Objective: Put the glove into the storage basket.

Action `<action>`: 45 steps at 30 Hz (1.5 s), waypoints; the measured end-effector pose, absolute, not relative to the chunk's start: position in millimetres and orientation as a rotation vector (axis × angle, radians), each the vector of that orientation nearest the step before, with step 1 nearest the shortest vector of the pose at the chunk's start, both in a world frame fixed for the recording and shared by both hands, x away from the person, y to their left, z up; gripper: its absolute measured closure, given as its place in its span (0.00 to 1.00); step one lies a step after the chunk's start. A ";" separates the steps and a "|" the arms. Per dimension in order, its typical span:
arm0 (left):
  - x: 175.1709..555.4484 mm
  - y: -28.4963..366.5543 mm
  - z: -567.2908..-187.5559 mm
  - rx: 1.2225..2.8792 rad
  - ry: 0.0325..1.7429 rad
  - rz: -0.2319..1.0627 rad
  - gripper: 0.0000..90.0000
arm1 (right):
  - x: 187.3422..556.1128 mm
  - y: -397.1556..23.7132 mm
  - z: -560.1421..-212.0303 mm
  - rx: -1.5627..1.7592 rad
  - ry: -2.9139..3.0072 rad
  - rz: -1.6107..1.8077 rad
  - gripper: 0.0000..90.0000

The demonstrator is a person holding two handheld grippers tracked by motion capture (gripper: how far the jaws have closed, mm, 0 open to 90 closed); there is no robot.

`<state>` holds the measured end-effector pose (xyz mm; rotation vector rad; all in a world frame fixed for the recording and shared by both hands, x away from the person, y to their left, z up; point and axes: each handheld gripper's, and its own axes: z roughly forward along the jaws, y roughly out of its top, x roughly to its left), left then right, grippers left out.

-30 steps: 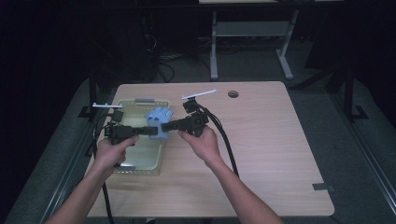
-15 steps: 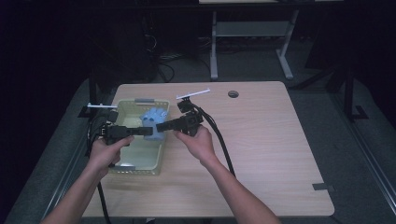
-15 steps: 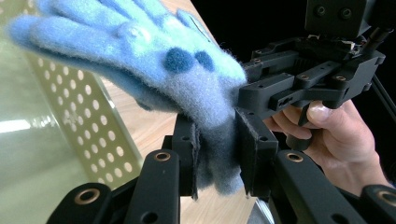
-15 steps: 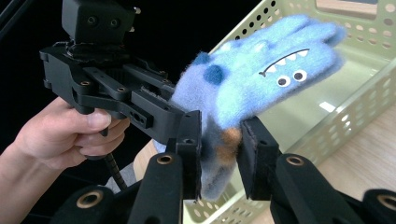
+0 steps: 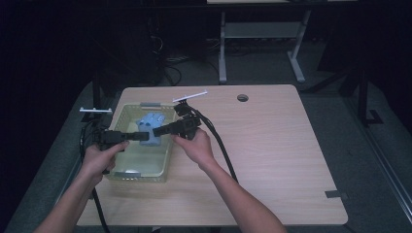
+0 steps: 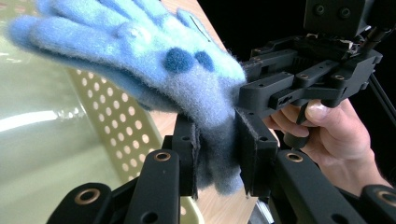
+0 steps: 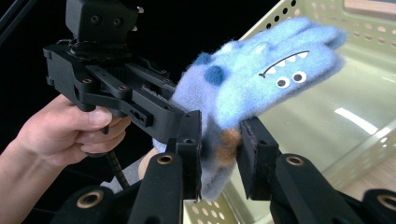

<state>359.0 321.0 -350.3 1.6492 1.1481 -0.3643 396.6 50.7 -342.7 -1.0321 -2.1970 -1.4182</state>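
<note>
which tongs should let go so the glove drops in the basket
Probably the right tongs: they reach in from the table side, while the left tongs hold the glove over the basket interior.

Two black hand-held grippers are seen, the left hand-held gripper (image 5: 130,137) and the right hand-held gripper (image 5: 165,129). Each is built of angular black links joined by brass-coloured rivets, with flat rectangular pads (image 6: 254,154) on the jaws. Black screws (image 7: 95,19) are set in the boxy housing. A thick black cable (image 5: 221,148) trails from the right one. Both forearms are bare, without sleeves.
</note>
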 end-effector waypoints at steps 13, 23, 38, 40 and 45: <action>363.2 336.7 -353.7 1.657 1.162 -0.367 0.79 | 402.5 60.7 -345.0 -1.043 -2.186 -1.415 0.80; 368.3 344.1 -358.9 1.688 1.202 -0.360 0.79 | 410.7 67.5 -358.3 -1.069 -2.171 -1.388 0.80; 376.9 347.6 -375.7 1.763 1.308 -0.344 0.79 | 413.2 65.5 -368.6 -1.087 -2.185 -1.359 0.79; 378.1 345.7 -377.1 1.784 1.324 -0.341 0.79 | 412.7 65.8 -369.9 -1.086 -2.182 -1.350 0.79; 381.1 341.5 -381.3 1.830 1.379 -0.331 0.79 | 411.5 65.3 -369.5 -1.082 -2.186 -1.349 0.78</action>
